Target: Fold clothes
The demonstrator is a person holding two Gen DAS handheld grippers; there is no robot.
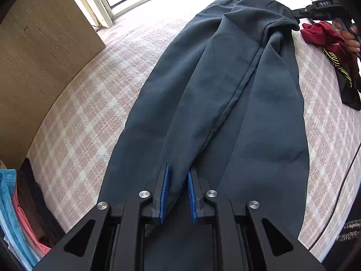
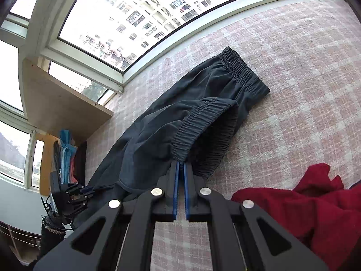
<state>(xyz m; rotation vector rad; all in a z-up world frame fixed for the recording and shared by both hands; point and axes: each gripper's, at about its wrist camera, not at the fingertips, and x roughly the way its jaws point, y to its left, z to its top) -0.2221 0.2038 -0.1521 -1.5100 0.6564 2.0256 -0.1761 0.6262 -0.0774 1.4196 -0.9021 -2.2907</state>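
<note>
Dark grey-blue trousers [image 1: 225, 90] lie stretched along a pink checked bed cover [image 1: 90, 113], legs near the left wrist camera, waist far. My left gripper [image 1: 178, 176] is closed on a ridge of trouser-leg fabric, which stands bunched between its blue pads [image 1: 165, 180]. In the right wrist view my right gripper [image 2: 180, 163] is shut on the elastic waistband [image 2: 194, 126] and holds that edge raised off the bed, so the waist gapes. The right gripper [image 1: 294, 13] also shows at the far waist end, held by a hand [image 1: 349, 38]. The left gripper [image 2: 86, 190] appears small at the leg end.
A red garment [image 2: 304, 207] lies crumpled on the bed beside the waist, next to a dark one with gold stripes [image 1: 340, 67]. Folded clothes [image 1: 13, 214] are stacked left of the bed under a wooden board [image 1: 33, 56]. A window [image 2: 135, 22] runs behind. A cable [image 1: 338, 192] trails at the right.
</note>
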